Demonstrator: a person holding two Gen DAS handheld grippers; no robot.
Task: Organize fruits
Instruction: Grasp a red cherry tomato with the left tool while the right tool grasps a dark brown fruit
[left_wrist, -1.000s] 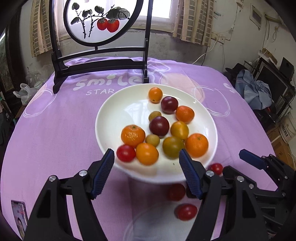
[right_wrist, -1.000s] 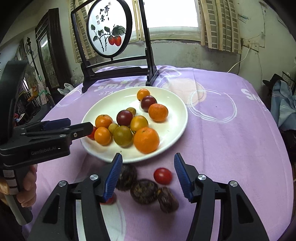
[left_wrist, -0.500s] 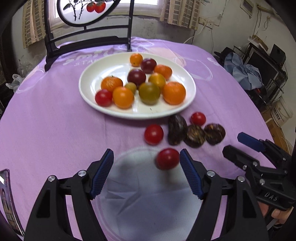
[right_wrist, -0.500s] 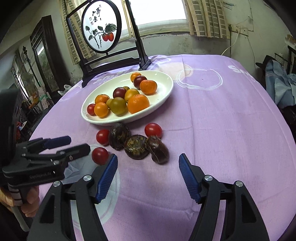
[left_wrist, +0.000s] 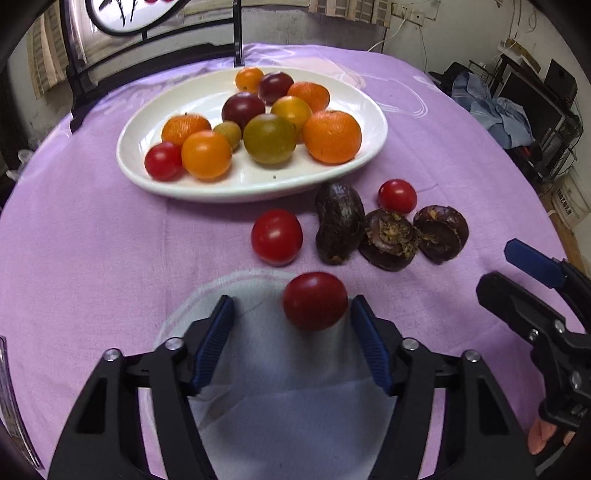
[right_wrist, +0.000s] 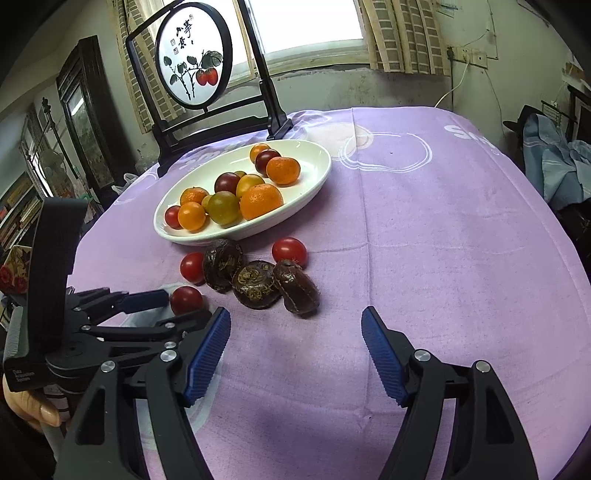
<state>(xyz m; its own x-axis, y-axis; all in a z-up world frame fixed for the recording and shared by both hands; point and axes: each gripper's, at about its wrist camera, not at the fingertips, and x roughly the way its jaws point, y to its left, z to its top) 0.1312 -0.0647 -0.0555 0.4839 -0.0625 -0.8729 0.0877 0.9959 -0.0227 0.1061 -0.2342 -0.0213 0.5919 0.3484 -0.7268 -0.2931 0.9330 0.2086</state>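
The left tongs (left_wrist: 291, 317) have just been closing around a round red cherry tomato (left_wrist: 314, 301), which sits between the blue pads close to the right one; contact is unclear. The right tongs (right_wrist: 295, 332) have just been opening and stand wide, empty, over the purple-clothed tabletop (right_wrist: 424, 240). Beyond lie three dark brown wrinkled fruits (right_wrist: 258, 282) and a white oval plate (right_wrist: 314, 177) of mixed fruit.

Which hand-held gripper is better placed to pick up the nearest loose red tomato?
Left. The left hand-held gripper already straddles that tomato, its jaws just closing. The right hand-held gripper stands open over bare cloth.
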